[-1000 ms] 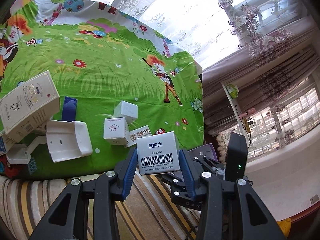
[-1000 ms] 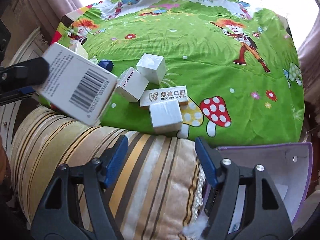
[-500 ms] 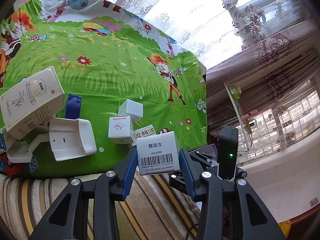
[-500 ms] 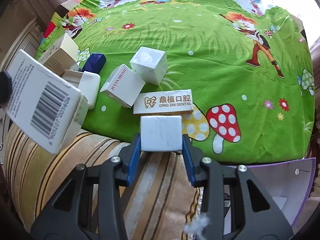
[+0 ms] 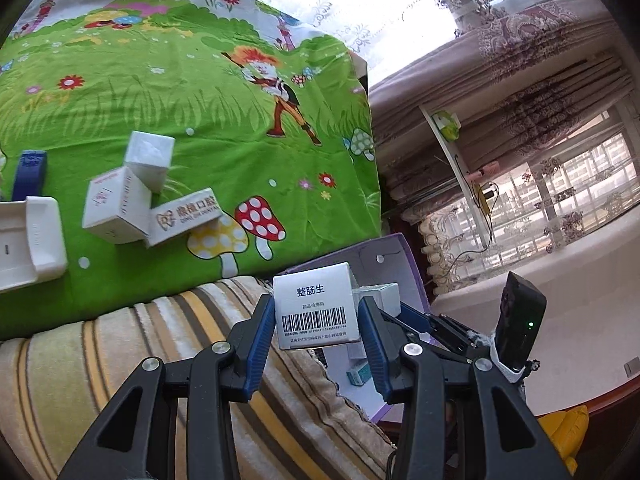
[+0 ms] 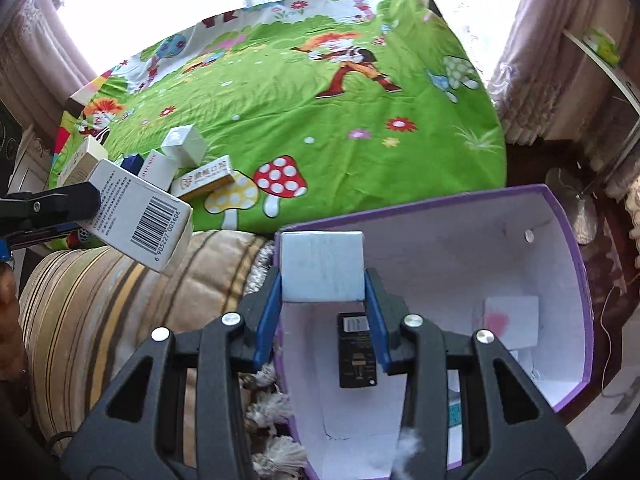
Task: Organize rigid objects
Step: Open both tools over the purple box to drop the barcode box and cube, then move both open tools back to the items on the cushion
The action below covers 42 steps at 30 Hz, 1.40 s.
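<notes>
My left gripper (image 5: pixel 316 322) is shut on a white medicine box with a barcode (image 5: pixel 314 292), held over the striped cushion beside the purple box (image 5: pixel 394 250). That same box (image 6: pixel 138 216) shows at the left of the right wrist view. My right gripper (image 6: pixel 323 280) is shut on a plain white cube box (image 6: pixel 323 266), hanging over the near-left rim of the open purple box (image 6: pixel 560 216). Three white boxes stay on the green cloth: a cube (image 5: pixel 150 156), a square one (image 5: pixel 116 208) and a flat dental box (image 5: pixel 186 216).
Inside the purple box lie a black packet (image 6: pixel 357 350) and a white card (image 6: pixel 510 322). A blue item (image 5: pixel 28 168) and a white plastic holder (image 5: pixel 32 240) sit on the cloth (image 5: pixel 200 80) at the left. A striped cushion (image 5: pixel 120 360) borders the table's front edge.
The right gripper shut on the white cube box at the cloth's front edge and carried it right, over the purple box. The left gripper moved right with its barcode box.
</notes>
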Tool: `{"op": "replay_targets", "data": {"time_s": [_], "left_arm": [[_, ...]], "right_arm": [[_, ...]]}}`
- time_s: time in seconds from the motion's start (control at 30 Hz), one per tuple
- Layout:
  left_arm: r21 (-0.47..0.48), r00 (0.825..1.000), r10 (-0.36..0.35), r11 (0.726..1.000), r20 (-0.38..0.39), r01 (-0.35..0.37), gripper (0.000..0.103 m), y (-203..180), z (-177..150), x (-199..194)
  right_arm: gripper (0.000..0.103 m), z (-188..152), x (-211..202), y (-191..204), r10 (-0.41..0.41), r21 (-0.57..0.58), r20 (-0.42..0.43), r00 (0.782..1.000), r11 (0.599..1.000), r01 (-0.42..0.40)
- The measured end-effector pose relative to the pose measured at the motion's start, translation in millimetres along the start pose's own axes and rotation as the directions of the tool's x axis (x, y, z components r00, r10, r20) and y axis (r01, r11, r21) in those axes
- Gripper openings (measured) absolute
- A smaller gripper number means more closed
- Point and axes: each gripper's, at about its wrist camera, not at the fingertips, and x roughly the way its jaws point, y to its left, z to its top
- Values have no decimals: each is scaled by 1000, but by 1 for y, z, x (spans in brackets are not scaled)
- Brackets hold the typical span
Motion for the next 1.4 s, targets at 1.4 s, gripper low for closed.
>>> {"op": "replay_targets", "data": {"time_s": [1.4], "left_arm": [[-161,986,38,987,159,-12,58,61,-27,-62]], "right_arm": [[76,-13,-21,8,-47,18,70,996,999,46]]}}
